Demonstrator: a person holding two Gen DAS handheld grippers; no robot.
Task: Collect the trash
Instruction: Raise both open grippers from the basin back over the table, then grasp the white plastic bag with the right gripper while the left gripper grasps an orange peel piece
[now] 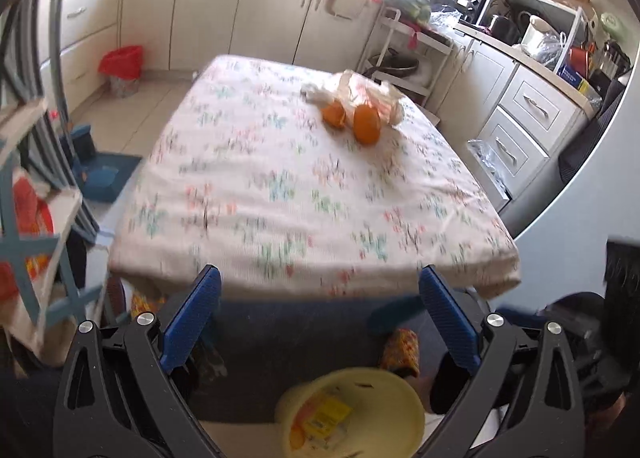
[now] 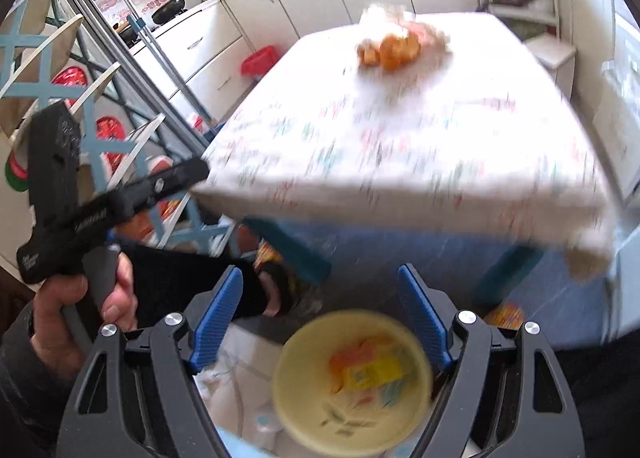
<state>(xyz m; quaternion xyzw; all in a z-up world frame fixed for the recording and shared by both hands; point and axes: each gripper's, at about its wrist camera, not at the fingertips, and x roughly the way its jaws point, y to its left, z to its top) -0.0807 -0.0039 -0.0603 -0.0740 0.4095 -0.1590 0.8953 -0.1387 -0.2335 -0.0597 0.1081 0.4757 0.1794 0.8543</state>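
Both fingers, left and right, stand wide open and empty above a yellow bin holding wrappers; orange peels lie on the bench.

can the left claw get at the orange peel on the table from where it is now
Probably yes, after moving forward. The left claw is open and empty, back over the near table edge, and the orange peel lies far across the tablecloth beside a plastic bag. Nothing stands between them.
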